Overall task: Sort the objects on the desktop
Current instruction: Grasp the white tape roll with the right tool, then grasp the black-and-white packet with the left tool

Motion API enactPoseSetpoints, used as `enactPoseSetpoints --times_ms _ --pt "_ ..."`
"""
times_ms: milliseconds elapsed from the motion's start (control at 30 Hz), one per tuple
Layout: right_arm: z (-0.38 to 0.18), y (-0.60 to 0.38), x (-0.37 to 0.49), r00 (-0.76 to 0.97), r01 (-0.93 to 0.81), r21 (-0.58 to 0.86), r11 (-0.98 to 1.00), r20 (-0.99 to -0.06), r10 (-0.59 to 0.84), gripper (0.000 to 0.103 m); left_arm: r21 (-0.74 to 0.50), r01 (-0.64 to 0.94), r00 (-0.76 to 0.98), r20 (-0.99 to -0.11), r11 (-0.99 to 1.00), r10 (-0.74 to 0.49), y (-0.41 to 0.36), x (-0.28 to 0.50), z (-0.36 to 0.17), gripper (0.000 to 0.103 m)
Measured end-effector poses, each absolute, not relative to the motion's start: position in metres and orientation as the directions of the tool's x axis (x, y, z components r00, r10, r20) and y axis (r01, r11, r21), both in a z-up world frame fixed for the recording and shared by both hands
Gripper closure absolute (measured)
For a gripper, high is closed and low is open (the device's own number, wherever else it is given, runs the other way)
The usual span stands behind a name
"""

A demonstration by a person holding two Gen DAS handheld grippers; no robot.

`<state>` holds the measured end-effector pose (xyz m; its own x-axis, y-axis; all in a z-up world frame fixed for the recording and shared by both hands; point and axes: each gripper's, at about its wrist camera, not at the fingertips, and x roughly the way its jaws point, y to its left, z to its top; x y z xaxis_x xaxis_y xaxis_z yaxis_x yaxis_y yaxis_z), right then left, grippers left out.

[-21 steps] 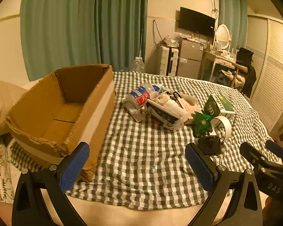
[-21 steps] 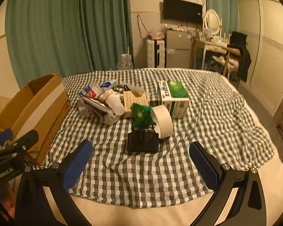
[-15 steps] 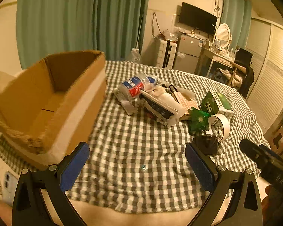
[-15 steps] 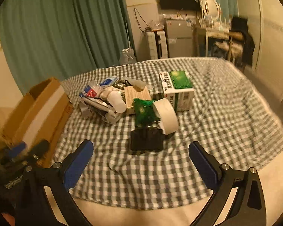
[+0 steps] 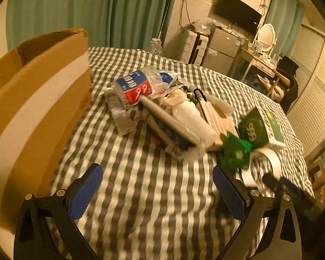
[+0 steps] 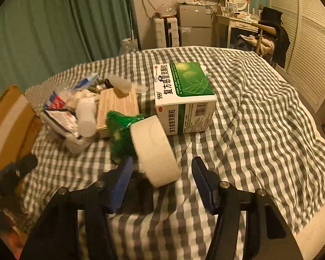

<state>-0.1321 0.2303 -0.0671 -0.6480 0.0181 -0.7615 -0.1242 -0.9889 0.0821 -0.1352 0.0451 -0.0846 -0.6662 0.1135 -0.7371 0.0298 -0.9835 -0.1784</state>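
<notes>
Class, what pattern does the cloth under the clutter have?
A grey-and-white check; the cloth shows best in the right wrist view.

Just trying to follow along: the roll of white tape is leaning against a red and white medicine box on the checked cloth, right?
Not quite. The roll of white tape does rest by a medicine box on the checked cloth, but that box is green and white, not red and white. The right wrist view shows its green top panel clearly.
</notes>
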Motion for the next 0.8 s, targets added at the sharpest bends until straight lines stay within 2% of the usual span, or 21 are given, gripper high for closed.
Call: enactPoseSetpoints --times_ms 200,267,300,400,533,567,600,633,667,800 --pt "-0.075 0.234 -0.148 -0.645 -0.100 0.086 -0.991 -0.764 -0.001 0.046 -0.207 0.039 -0.656 -0.743 -0.978 0.132 0.054 -0.166 -0.091 0.000" --pt "-0.079 0.231 -0.148 -0.637 -0.091 0.097 -0.991 -0.771 -0.017 0.056 -0.227 0.034 -0.657 -0.739 -0.973 0.149 0.055 -0.173 -0.092 0.000" --pt "-0.079 0.230 -0.148 -0.634 -0.088 0.094 -0.992 -0.773 -0.017 0.068 -0.236 0.029 -0.658 -0.736 -0.971 0.160 0.055 -0.177 -0.093 0.000" --pt "-0.078 0.226 -0.146 -0.638 -0.074 0.069 -0.995 -0.770 -0.006 0.069 -0.200 0.062 -0.663 -0.740 -0.978 0.110 0.055 -0.187 -0.096 0.000" --pt "-0.076 0.222 -0.142 -0.638 -0.061 0.066 -0.996 -0.770 -0.012 0.069 -0.271 0.049 -0.673 -0.720 -0.961 0.169 0.051 -0.192 -0.095 0.003" --pt "-0.075 0.221 -0.142 -0.639 -0.060 0.058 -0.997 -0.769 -0.007 0.069 -0.268 0.042 -0.671 -0.721 -0.962 0.172 0.052 -0.192 -0.095 0.015" --pt "-0.074 0.222 -0.140 -0.642 -0.061 0.059 -0.996 -0.767 -0.006 0.069 -0.252 0.038 -0.662 -0.731 -0.967 0.164 0.054 -0.194 -0.095 0.035" --pt "-0.073 0.223 -0.140 -0.643 -0.063 0.068 -0.996 -0.766 -0.012 0.069 -0.216 0.040 -0.639 -0.756 -0.976 0.141 0.056 -0.197 -0.098 0.048" --pt "-0.072 0.225 -0.139 -0.645 -0.067 0.077 -0.995 -0.764 -0.016 0.069 -0.192 0.039 -0.611 -0.781 -0.981 0.129 0.058 -0.201 -0.102 0.073" --pt "-0.070 0.230 -0.133 -0.650 -0.082 0.086 -0.993 -0.760 -0.012 0.069 -0.271 0.050 -0.575 -0.795 -0.961 0.194 0.045 -0.199 -0.109 0.084"
